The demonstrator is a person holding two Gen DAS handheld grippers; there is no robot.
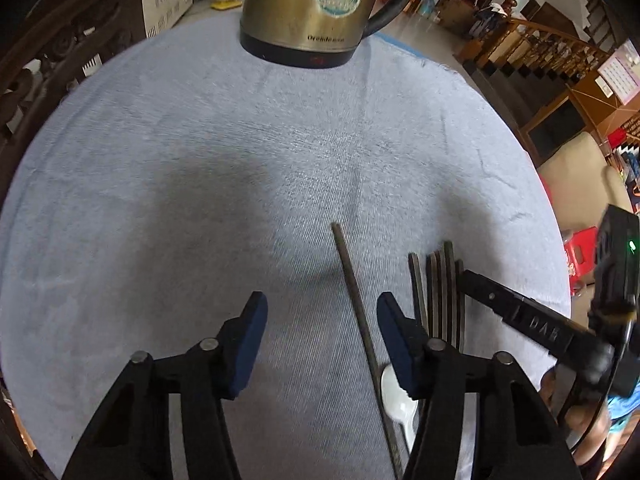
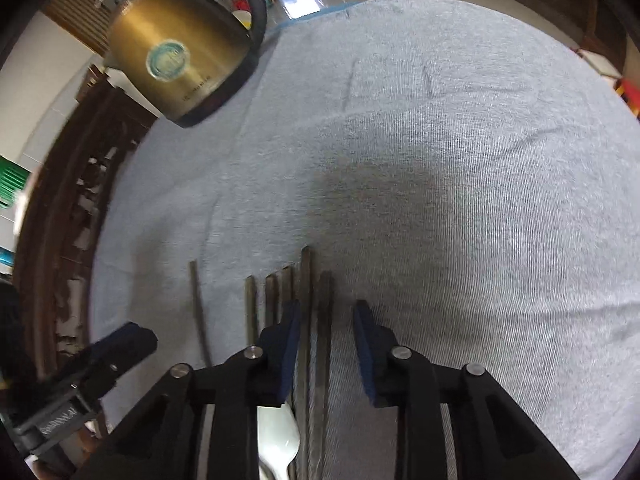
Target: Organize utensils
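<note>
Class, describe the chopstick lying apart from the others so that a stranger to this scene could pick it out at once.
Start at the brass kettle standing at the far edge of the grey cloth. Come towards the camera to the bundle of dark chopsticks beside a white spoon. The lone chopstick lies left of that bundle, slanted and touching none of them.
</note>
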